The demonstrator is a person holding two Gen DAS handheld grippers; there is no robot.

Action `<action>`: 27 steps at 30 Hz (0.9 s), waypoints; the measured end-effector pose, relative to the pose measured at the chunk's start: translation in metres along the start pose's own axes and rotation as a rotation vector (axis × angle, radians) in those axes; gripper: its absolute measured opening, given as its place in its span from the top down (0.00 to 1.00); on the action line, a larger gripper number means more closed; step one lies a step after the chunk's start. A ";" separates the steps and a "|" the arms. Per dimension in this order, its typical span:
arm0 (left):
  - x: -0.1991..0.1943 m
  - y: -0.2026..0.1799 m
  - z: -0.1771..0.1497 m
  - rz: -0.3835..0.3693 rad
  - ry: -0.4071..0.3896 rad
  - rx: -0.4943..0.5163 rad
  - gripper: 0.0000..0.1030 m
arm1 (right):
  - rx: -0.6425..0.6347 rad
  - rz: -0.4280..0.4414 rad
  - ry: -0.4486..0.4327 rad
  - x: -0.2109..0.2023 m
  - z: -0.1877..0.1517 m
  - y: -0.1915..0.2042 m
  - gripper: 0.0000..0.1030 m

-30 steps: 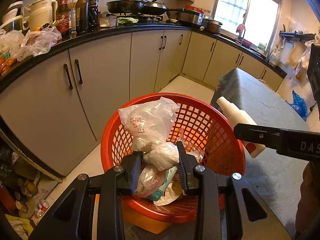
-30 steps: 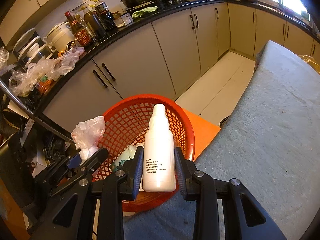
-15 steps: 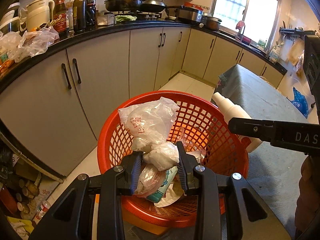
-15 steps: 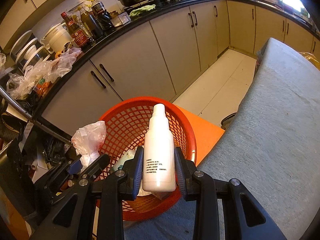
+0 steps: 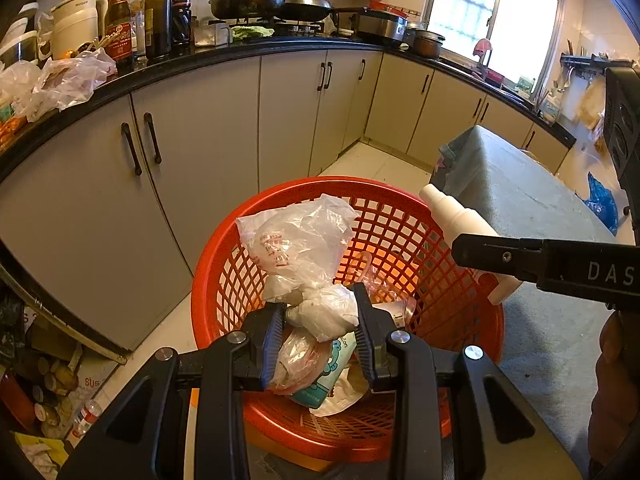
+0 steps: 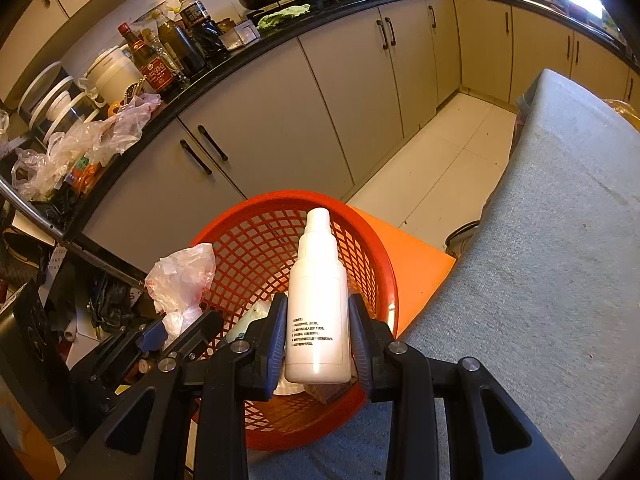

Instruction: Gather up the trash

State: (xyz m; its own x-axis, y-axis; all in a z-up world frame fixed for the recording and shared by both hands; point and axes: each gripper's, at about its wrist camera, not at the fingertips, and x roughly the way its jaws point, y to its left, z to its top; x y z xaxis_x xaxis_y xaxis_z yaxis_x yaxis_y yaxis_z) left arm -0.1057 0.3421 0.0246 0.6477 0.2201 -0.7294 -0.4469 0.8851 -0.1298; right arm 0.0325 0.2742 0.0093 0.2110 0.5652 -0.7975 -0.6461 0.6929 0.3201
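Trash is held by both grippers over the red basket, apparently for dropping in. A knotted plastic bag is pinched btwn the left gripper jaws, above wrappers already inside. A white bottle is clamped upright btwn the right gripper jaws, over the basket's rim nearest the grey-covered table. Neither is judged released yet.
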 end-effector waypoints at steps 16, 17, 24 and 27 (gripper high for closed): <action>0.001 -0.001 0.002 -0.003 -0.006 0.008 0.57 | -0.001 0.013 -0.016 -0.004 0.000 0.000 0.67; 0.000 -0.002 0.002 -0.002 -0.011 0.007 0.52 | -0.001 0.012 -0.019 -0.005 0.000 0.000 0.67; -0.007 -0.002 0.002 0.008 -0.040 -0.005 0.25 | 0.011 -0.018 -0.062 -0.021 -0.002 -0.003 0.58; -0.011 -0.001 0.002 0.012 -0.052 -0.013 0.23 | 0.005 -0.056 -0.096 -0.030 -0.003 -0.004 0.36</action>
State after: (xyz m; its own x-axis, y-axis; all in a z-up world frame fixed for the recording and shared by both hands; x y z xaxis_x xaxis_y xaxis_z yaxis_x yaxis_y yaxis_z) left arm -0.1116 0.3392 0.0342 0.6731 0.2520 -0.6953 -0.4626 0.8770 -0.1301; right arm 0.0264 0.2534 0.0303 0.3161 0.5655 -0.7618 -0.6280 0.7266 0.2788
